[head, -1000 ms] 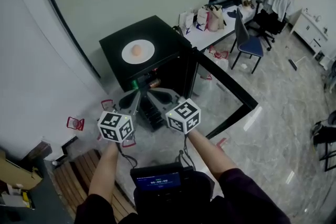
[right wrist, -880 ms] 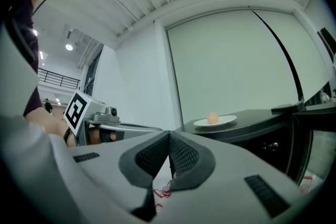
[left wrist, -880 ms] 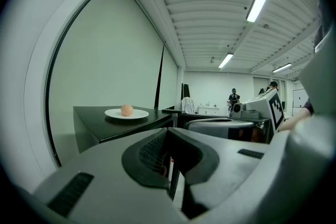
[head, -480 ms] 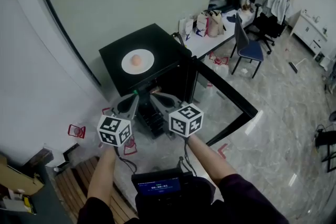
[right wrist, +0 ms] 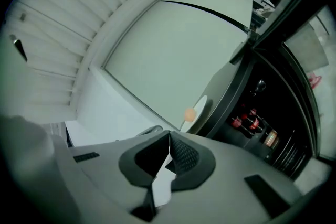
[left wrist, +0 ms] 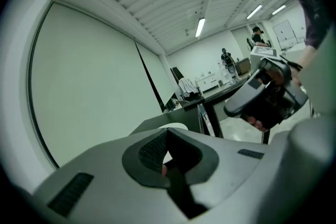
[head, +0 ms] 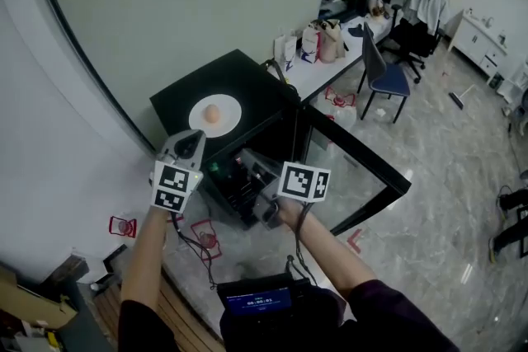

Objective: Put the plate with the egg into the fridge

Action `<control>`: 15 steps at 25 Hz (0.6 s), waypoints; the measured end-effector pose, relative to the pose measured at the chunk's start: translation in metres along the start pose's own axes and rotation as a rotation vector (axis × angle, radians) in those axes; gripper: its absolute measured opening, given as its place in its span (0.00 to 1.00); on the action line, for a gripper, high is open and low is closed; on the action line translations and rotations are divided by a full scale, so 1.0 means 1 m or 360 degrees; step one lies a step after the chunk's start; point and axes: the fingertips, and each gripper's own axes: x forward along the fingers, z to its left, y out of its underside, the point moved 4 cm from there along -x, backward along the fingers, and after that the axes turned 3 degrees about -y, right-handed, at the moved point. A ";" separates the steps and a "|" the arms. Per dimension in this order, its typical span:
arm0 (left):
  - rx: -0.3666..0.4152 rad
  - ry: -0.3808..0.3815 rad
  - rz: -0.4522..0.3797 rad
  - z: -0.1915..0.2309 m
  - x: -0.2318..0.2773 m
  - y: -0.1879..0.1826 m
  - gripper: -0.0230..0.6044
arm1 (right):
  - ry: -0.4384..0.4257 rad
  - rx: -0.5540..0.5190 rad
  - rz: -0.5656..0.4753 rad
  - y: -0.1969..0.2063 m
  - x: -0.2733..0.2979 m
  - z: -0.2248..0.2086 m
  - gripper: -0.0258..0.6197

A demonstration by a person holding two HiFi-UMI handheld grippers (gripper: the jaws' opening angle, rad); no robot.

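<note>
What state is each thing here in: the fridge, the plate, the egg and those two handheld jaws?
Black fridge with a glass door: door swung wide open.
White round plate: on the fridge's top, not yet inside.
Orange-brown egg: lying on the plate.
Left gripper: jaws together, holding nothing.
Right gripper: jaws together, holding nothing.
</note>
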 end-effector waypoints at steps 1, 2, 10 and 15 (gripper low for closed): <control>0.0066 0.0008 0.0006 0.011 0.008 0.003 0.05 | 0.0019 0.0047 0.0000 -0.001 0.006 -0.004 0.05; 0.0129 0.0018 0.0004 0.021 0.016 0.006 0.05 | 0.0040 0.0089 0.0002 0.000 0.012 -0.008 0.05; 0.0742 0.0112 0.0118 0.075 0.076 0.044 0.05 | 0.0236 0.0234 -0.0106 0.002 0.029 -0.028 0.06; 0.0733 0.0278 0.0471 0.098 0.128 0.070 0.05 | 0.0347 0.0190 -0.0201 0.001 0.027 -0.039 0.09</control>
